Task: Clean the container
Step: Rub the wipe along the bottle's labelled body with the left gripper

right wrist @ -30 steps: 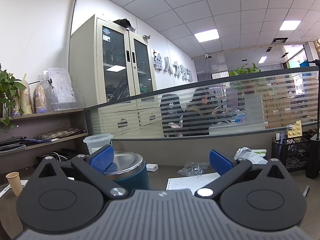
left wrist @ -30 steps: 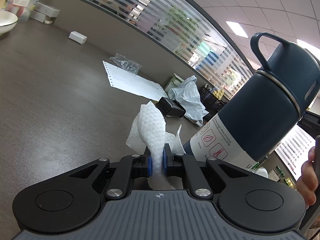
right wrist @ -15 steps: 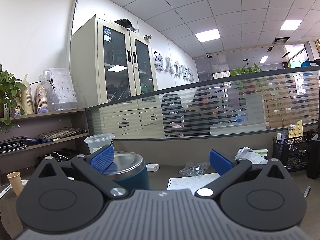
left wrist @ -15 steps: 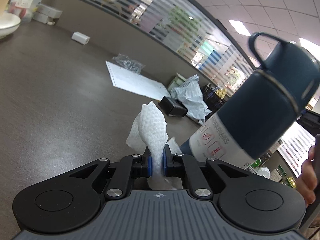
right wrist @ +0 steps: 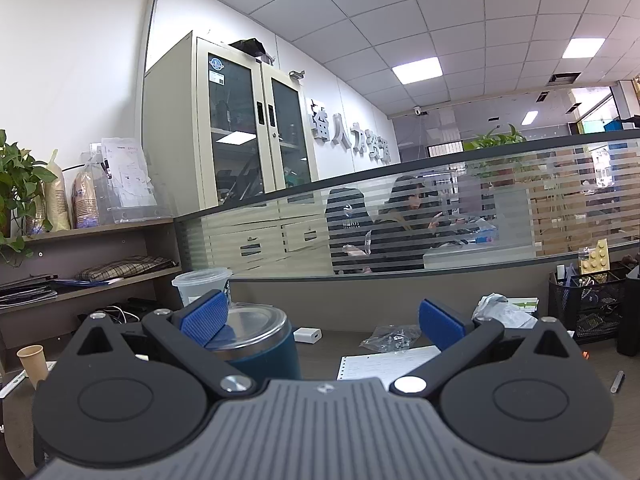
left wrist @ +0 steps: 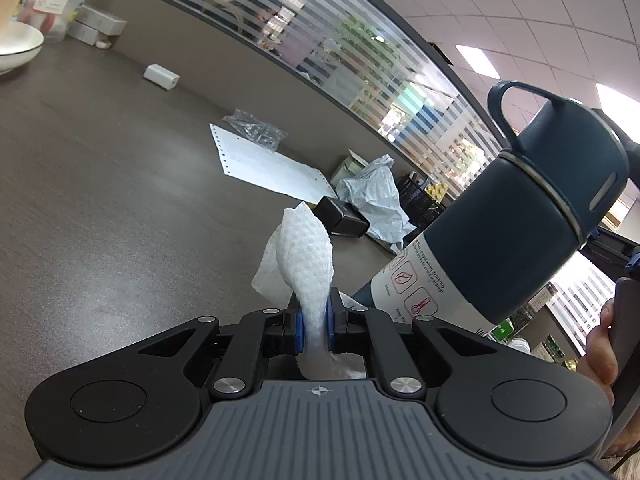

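Note:
My left gripper (left wrist: 315,312) is shut on a crumpled white paper towel (left wrist: 308,256) that sticks up between its blue pads. Just to its right is a dark blue bottle (left wrist: 520,232) with a loop-handle lid and a white label, leaning toward the upper right. The bottle's base is hidden behind my gripper, and I cannot tell what supports it. A hand (left wrist: 600,344) shows at the right edge. My right gripper (right wrist: 322,320) has its jaws wide apart with nothing between the pads. A dark blue cylinder with a steel-rimmed end (right wrist: 264,352) sits behind its left finger.
On the dark desk lie a perforated paper sheet (left wrist: 272,168), a clear plastic bag (left wrist: 256,130), a crumpled grey bag (left wrist: 372,196), a small black box (left wrist: 340,220) and a white box (left wrist: 160,76). A white bowl (left wrist: 16,48) is far left. A mesh pen holder (right wrist: 588,308) stands at the right.
In the left wrist view the bottle shifted a little and was blurred half a second ago. Its lid now sits slightly lower and further left. The right wrist view is unchanged.

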`<act>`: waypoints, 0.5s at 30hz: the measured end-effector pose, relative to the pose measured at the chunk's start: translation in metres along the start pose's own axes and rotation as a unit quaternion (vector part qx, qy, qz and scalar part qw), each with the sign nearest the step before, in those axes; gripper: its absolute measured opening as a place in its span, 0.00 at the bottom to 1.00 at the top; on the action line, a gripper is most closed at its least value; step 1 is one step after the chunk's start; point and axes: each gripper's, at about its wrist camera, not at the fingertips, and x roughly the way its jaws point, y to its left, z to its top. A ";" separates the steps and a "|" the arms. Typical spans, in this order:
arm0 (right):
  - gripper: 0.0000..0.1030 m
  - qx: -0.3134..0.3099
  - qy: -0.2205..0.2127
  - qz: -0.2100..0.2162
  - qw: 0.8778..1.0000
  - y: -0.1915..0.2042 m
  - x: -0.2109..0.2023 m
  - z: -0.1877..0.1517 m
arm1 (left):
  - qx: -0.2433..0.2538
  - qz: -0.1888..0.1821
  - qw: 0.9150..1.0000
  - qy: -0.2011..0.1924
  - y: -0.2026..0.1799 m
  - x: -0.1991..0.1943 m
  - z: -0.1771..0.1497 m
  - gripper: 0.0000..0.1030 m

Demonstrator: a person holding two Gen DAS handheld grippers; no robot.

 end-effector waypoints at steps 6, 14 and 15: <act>1.00 0.001 -0.001 0.002 1.000 0.000 0.000 0.000 | 0.001 0.011 1.000 0.006 0.003 0.005 -0.005 0.12; 1.00 0.001 -0.001 0.002 1.000 0.000 -0.001 0.001 | 0.007 0.023 1.000 0.015 0.006 0.012 -0.009 0.12; 1.00 0.001 -0.002 0.003 1.000 0.000 -0.001 0.001 | 0.008 0.023 1.000 0.016 0.006 0.013 -0.010 0.12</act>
